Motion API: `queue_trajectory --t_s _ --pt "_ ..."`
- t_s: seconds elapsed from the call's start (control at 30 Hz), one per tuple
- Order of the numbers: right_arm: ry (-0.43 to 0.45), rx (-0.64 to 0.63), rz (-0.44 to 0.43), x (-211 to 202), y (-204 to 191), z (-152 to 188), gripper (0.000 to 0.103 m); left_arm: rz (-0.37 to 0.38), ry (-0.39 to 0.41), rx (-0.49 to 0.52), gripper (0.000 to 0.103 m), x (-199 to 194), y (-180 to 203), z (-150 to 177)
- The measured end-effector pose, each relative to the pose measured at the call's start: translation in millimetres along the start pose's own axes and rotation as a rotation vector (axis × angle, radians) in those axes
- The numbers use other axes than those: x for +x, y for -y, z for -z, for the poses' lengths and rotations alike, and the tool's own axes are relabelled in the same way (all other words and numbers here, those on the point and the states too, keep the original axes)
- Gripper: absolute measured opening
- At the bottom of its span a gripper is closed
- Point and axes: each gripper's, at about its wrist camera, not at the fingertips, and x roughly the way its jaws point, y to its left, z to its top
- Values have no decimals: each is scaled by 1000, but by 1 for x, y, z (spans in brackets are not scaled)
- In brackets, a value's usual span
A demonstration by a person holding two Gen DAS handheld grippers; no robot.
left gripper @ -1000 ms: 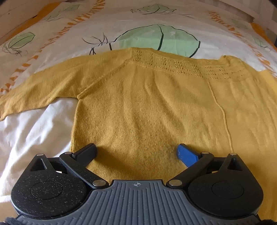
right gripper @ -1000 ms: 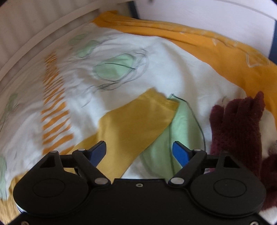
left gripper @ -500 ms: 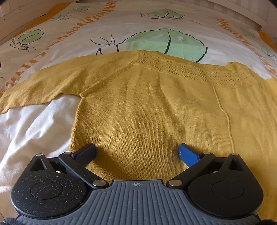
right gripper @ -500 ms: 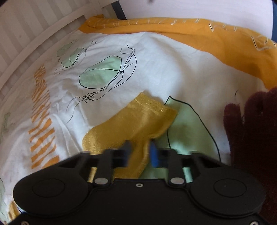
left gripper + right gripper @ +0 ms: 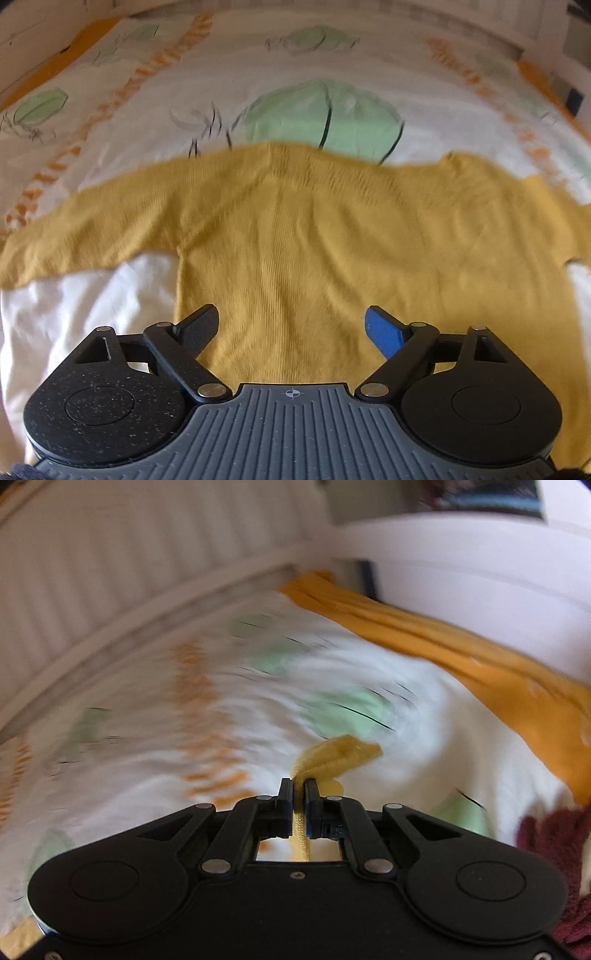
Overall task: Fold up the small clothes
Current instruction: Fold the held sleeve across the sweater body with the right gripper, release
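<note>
- The bedspread [image 5: 92, 306], white with green leaves and orange stripes, carries everything; only the right wrist view shows its orange border and the white slatted wall beyond its far edge.
- The yellow sweater [image 5: 314, 236] lies flat mid-bed in the left wrist view, sleeves spread toward both side edges.
- A maroon knit [image 5: 554, 845] shows only in the right view, at the bed's right edge.
- The left gripper [image 5: 291, 328] hovers tilted down over the sweater's hem, its jaws wide but just narrowing, nothing pinched.
- The right gripper [image 5: 299, 794] is pressed together on the sweater's cuff [image 5: 336, 757], held off the bedspread.
</note>
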Motion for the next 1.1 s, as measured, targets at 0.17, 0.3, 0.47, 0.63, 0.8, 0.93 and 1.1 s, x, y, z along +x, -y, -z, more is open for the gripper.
queue_trajectory --t_s 0.17,0.3,0.47,0.63,0.8,0.93,1.1 --pt "19 -94 -127 -36 -81 -3 12 66 21 -3 86 -21 -21 -23" --pt "7 -193 -253 -56 -155 18 12 47 74 -76 87 -20 -50 -27" --pt "-28 -313 -381 -62 -241 68 12 54 66 -204 86 -10 -89 -34" --pt "-118 -387 -474 -40 -309 143 12 34 104 -315 86 -19 -125 -41" --pt "-235 -446 -515 -20 -358 219 11 25 108 -344 86 -17 -142 -45" --pt "-293 -491 -518 -21 -378 267 9 36 91 -356 86 -13 -149 -47" --pt "-335 -518 -537 -20 -376 294 19 50 75 -351 86 -7 -151 -47"
